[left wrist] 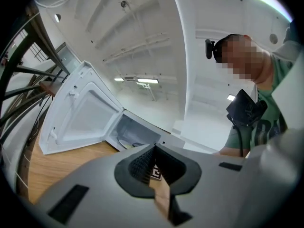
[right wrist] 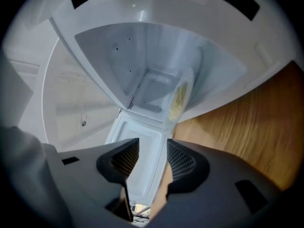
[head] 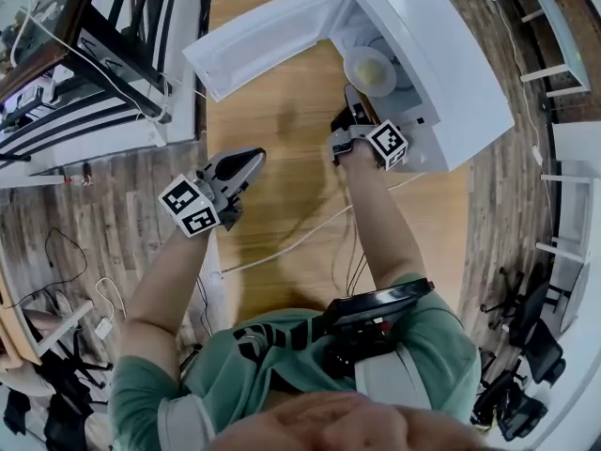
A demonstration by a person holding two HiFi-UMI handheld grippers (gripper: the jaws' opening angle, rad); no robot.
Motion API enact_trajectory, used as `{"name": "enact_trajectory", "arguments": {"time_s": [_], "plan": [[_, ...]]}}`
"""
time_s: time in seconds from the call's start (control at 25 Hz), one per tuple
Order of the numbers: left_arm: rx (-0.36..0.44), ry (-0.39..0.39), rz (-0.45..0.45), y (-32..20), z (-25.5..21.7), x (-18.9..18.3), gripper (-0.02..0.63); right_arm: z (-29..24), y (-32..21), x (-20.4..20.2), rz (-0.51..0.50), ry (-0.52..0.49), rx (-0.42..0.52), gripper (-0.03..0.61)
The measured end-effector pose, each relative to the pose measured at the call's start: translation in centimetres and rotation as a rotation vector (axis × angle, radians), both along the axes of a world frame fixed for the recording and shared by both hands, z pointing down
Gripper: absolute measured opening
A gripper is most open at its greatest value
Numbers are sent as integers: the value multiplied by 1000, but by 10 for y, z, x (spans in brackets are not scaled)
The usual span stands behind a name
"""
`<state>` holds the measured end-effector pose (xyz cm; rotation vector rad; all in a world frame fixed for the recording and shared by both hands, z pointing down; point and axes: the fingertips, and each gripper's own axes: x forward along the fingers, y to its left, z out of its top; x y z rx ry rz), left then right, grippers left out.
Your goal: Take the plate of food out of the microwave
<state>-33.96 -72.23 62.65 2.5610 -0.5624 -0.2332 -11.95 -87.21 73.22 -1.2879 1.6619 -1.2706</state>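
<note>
Plainly the right gripper is the one placed for this job. It sits just in front of the open mouth of the microwave, and the plate lies just beyond its tips, inside the cavity. The plate sits flat on the floor of the oven with its pale yellow food on top. The door is swung wide to the left, so nothing stands between the jaws and the near rim.

The right jaws are apart with nothing between them; through the gap you see only the inside of the door. In the right gripper view the plate shows edge-on, ahead of the gap and a little to its right. The gripper looks rolled so that the jaws would close across the plate's thickness (that suits a pinch on the rim). I judge the coming move to be a short push forward with a small shift toward the plate, then a close on the nearest edge.

The left gripper hovers over the wooden table, well apart from the microwave and to the left of the opening. Its jaws are together at the tips and hold nothing. It is much the farther of the two from the plate.
</note>
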Motion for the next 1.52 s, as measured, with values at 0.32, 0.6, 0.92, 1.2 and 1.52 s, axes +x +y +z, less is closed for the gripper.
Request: {"name": "enact_trajectory", "arguments": {"time_s": [0.32,0.6,0.92,1.2,1.52], "plan": [[-28,13,20,-13,31,8,5,13,-31,13,116,-74,-8,213],[-28,11,18,-20,46,9,6,14,-43,22,172,-140,39,213],[-32,26,14,-24,64,12,6,24,-45,31,226,-159,24,92],[-40,30,24,-16,69,16,5,29,-34,21,193,-227,1,33],[-33,39,-6,-1,55,9,6,9,-17,-2,81,-283,30,20]]}}
